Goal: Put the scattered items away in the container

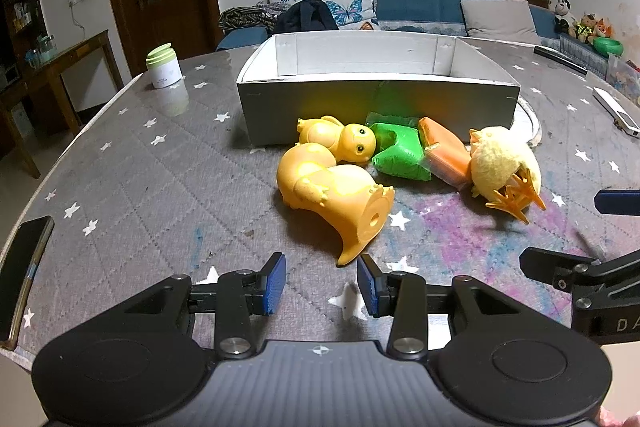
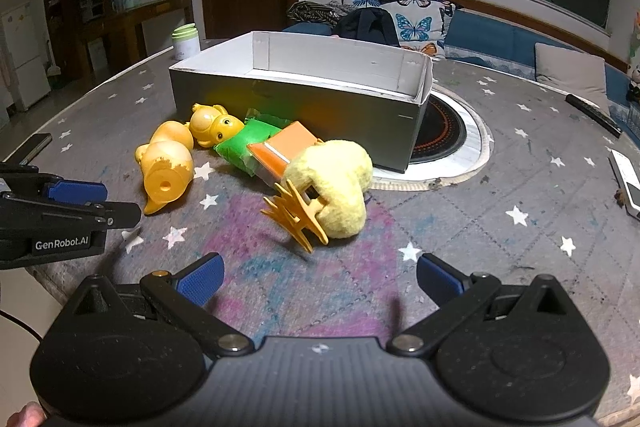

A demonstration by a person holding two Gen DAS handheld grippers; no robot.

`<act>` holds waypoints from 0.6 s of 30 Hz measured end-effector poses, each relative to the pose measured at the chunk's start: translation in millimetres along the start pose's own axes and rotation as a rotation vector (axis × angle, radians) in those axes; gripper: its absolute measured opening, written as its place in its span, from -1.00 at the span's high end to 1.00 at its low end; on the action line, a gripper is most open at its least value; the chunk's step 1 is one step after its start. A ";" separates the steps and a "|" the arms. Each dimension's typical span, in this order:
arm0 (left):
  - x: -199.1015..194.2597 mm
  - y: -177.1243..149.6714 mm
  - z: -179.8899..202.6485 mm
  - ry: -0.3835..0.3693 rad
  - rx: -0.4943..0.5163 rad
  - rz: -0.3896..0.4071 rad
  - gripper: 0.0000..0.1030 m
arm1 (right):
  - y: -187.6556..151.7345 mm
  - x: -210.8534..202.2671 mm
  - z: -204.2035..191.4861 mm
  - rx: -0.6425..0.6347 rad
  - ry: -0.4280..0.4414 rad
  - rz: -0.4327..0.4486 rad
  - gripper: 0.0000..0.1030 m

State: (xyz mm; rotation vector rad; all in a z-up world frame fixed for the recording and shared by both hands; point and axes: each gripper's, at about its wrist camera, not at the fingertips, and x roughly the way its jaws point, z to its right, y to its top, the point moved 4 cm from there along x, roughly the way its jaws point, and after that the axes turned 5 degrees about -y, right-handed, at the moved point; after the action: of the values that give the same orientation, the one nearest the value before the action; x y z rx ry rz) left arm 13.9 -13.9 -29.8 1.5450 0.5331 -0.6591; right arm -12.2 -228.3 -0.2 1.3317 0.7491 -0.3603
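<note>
A grey open box (image 1: 376, 105) (image 2: 296, 103) stands on the table. In front of it lie a large yellow rubber duck on its side (image 1: 336, 195) (image 2: 166, 171), a small yellow duck (image 1: 340, 139) (image 2: 214, 125), a green packet (image 1: 400, 155) (image 2: 248, 145), an orange packet (image 1: 444, 151) (image 2: 280, 149) and a fluffy yellow chick with orange feet (image 1: 504, 171) (image 2: 332, 187). My left gripper (image 1: 322, 285) (image 2: 96, 201) is open and empty, just short of the large duck's tail. My right gripper (image 2: 320, 277) (image 1: 568, 231) is open wide and empty, just short of the chick.
A white jar with a green lid (image 1: 162, 67) (image 2: 186, 41) stands at the back left. A phone (image 1: 20, 279) lies at the left table edge. A white remote (image 1: 616, 113) (image 2: 628, 183) and a black one (image 2: 592, 115) lie right. A round inset burner (image 2: 444, 135) sits beside the box.
</note>
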 end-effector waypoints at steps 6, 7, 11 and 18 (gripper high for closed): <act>1.0 0.5 0.4 0.002 0.001 -0.005 0.18 | 0.3 0.4 -1.1 -0.003 0.004 0.001 -1.00; 1.2 0.5 0.4 0.002 0.001 -0.005 0.18 | 0.2 0.7 -1.3 -0.003 0.005 0.001 -1.00; 2.1 1.0 0.9 0.002 0.003 -0.008 0.18 | -0.1 2.2 -1.5 -0.002 0.007 -0.002 -1.00; 3.7 0.7 3.0 -0.002 0.009 -0.012 0.18 | -1.1 4.2 -3.3 -0.004 0.013 -0.008 -1.00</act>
State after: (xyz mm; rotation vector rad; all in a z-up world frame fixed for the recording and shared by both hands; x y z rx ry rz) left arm 16.7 -17.1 -31.9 1.5503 0.5390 -0.6729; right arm -10.8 -224.6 -4.0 1.3288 0.7664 -0.3567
